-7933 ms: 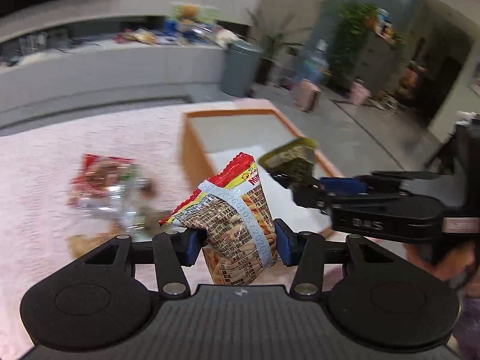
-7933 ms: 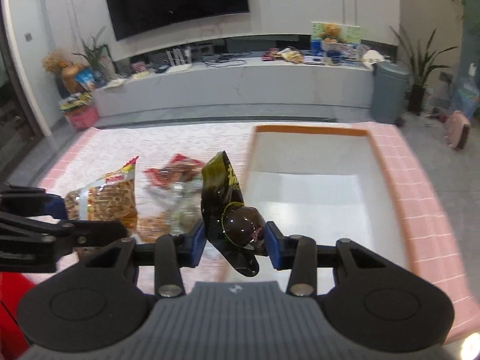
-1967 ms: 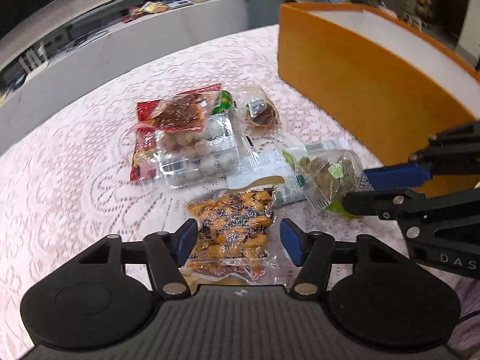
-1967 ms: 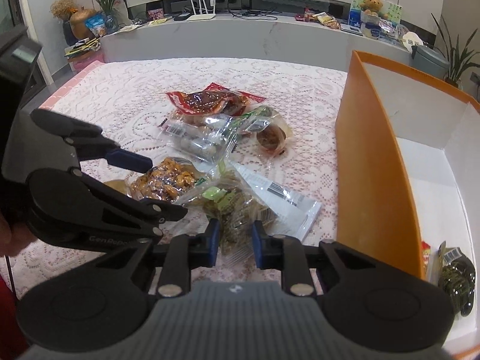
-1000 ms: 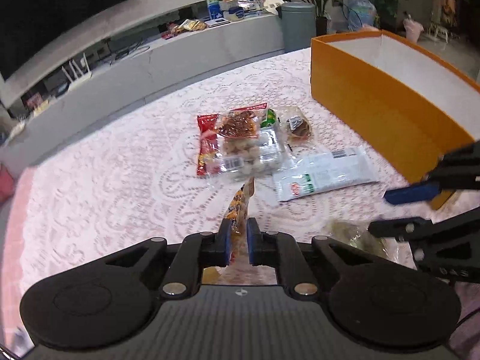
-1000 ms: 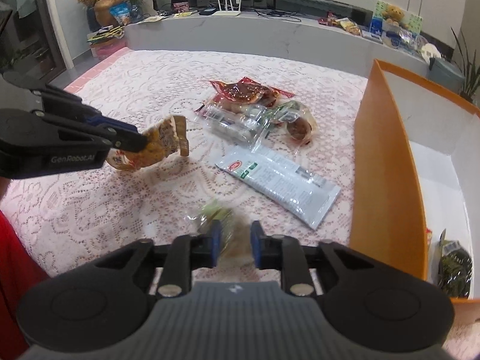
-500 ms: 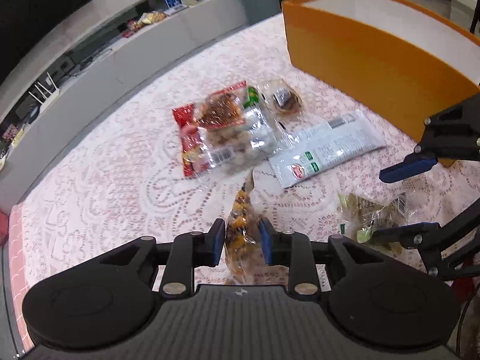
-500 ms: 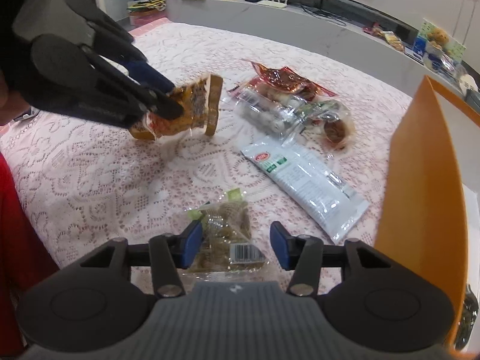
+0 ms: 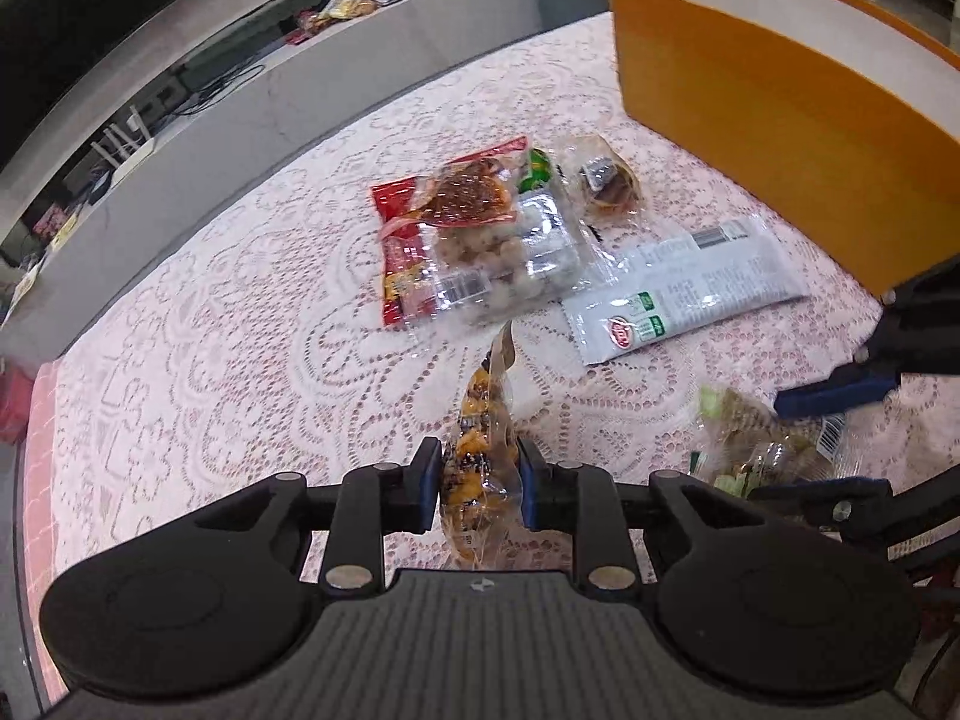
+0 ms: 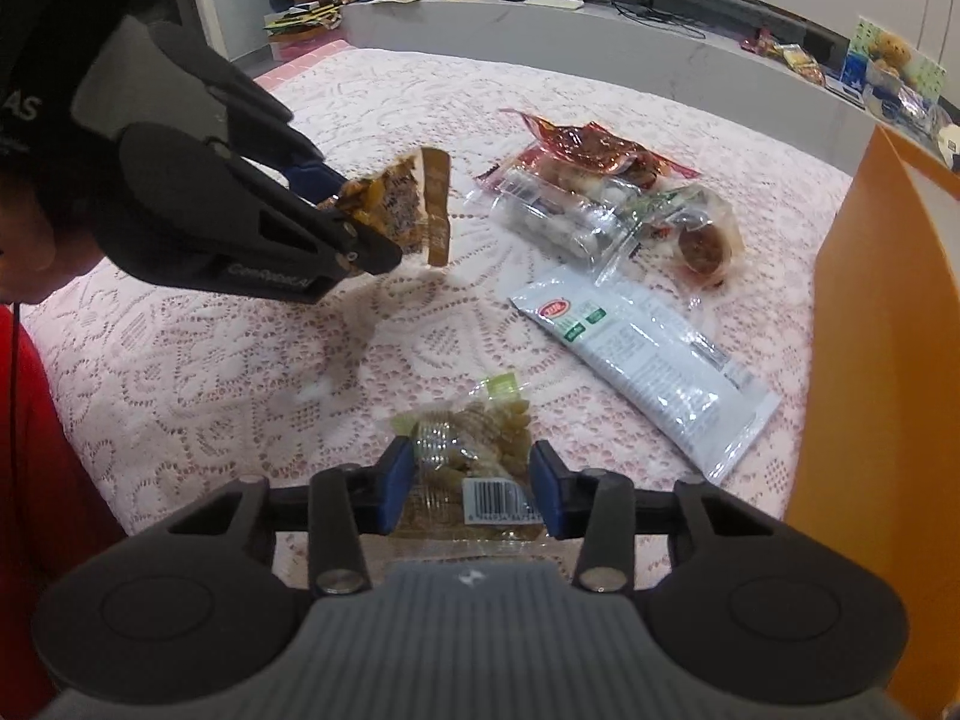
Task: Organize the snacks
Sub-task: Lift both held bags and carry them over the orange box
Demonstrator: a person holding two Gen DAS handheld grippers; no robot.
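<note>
Left hand-held gripper [image 9: 479, 487] is clamped on an orange snack packet [image 9: 483, 450], lifted off the table [image 9: 210, 324]. Right hand-held gripper [image 10: 471, 483] sits spread around a green-labelled snack bag [image 10: 474, 450] lying on the lace cloth, beside the orange box [image 10: 870, 360].

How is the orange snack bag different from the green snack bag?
The orange snack bag is up in the air, pinched edge-on by the left hand-held gripper. The green snack bag lies flat on the lace tablecloth, between the open fingers of the right hand-held gripper. The orange bag holds orange-brown pieces; the green bag holds pale green ones and shows a barcode. Both are small clear packets outside the orange box.
</note>
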